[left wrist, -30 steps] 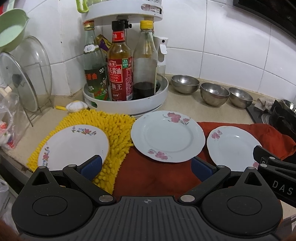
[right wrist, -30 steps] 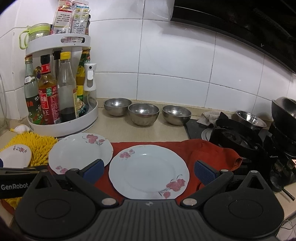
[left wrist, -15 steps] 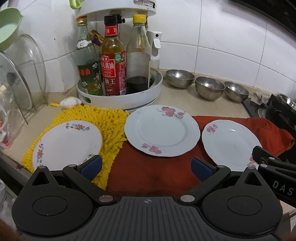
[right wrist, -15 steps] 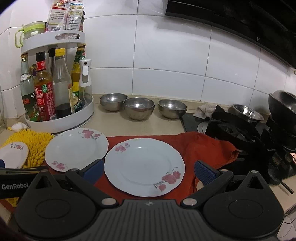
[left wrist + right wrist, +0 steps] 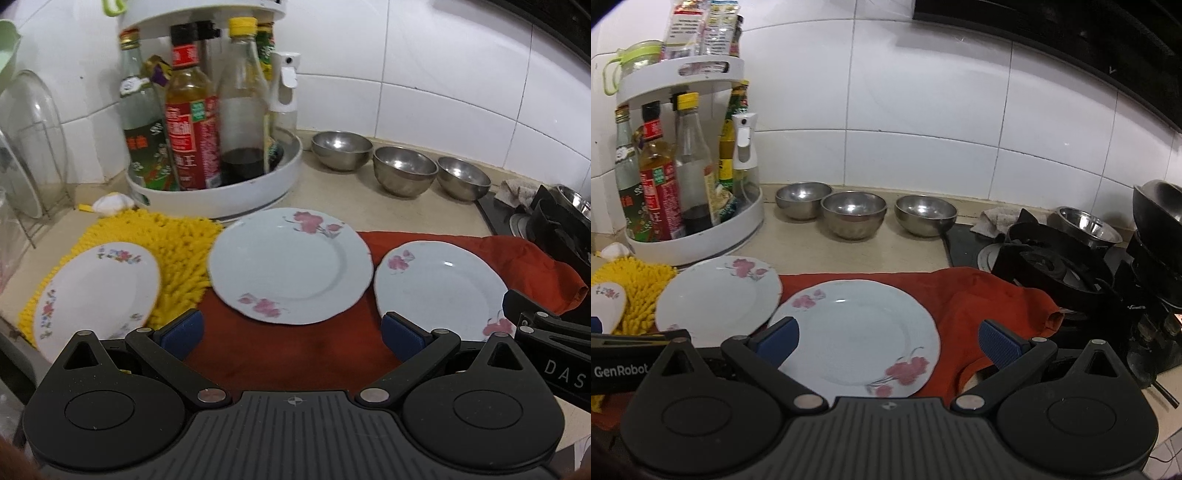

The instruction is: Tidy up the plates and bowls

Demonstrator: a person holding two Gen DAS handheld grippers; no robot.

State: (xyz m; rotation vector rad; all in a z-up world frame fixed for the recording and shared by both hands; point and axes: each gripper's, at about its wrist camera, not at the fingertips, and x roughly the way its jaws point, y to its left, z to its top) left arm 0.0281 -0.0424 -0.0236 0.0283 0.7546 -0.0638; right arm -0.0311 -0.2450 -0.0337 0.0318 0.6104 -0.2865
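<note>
Nothing stacked yet
Both claws, left gripper and right gripper, spread empty near three round white floral plates, cushioned on cloths against sliding.

plates: three floral plates laid flat in a row at 6 o'clock | bowls: three steel bowls set upright at 12 o'clock by the wall

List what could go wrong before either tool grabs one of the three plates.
1. The middle pink-flowered plate sits partly on the yellow shaggy mat and partly on the red cloth, so it may rock when nudged.
2. The right pink-flowered plate lies close beside it; lifting one could clip the other's rim.
3. Both the left tool and the right tool are open and near each other, so they could collide.
</note>
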